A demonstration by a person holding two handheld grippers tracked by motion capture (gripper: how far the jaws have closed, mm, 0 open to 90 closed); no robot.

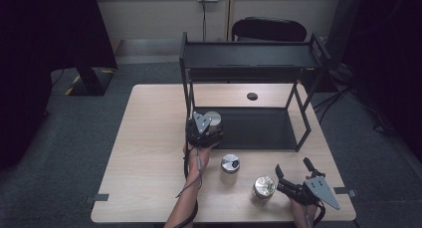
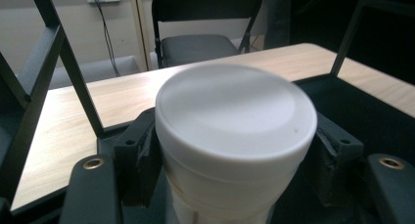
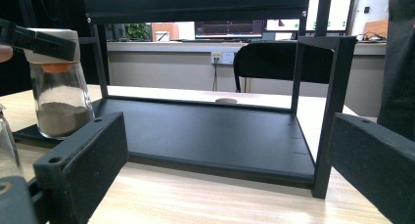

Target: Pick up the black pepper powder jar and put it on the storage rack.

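Observation:
A glass jar [image 1: 214, 118] with a white lid [image 2: 235, 106] stands at the front left corner of the black rack's lower shelf [image 1: 259, 131]. My left gripper [image 1: 206, 124] is shut on it, and its pads [image 2: 142, 155] press both sides of the lid. In the right gripper view the same jar [image 3: 61, 101] shows brown powder in its lower part. My right gripper [image 1: 293, 167] hovers open near the table's front right edge, with nothing between its jaws [image 3: 225, 136]. It faces the rack.
Two more jars stand on the wooden table [image 1: 149, 153]: one with a silver and black lid [image 1: 230, 164], one with a shiny lid [image 1: 263, 186] just left of the right gripper. The rack's upper shelf [image 1: 249, 56] overhangs. A small dark disc [image 1: 252, 96] lies behind.

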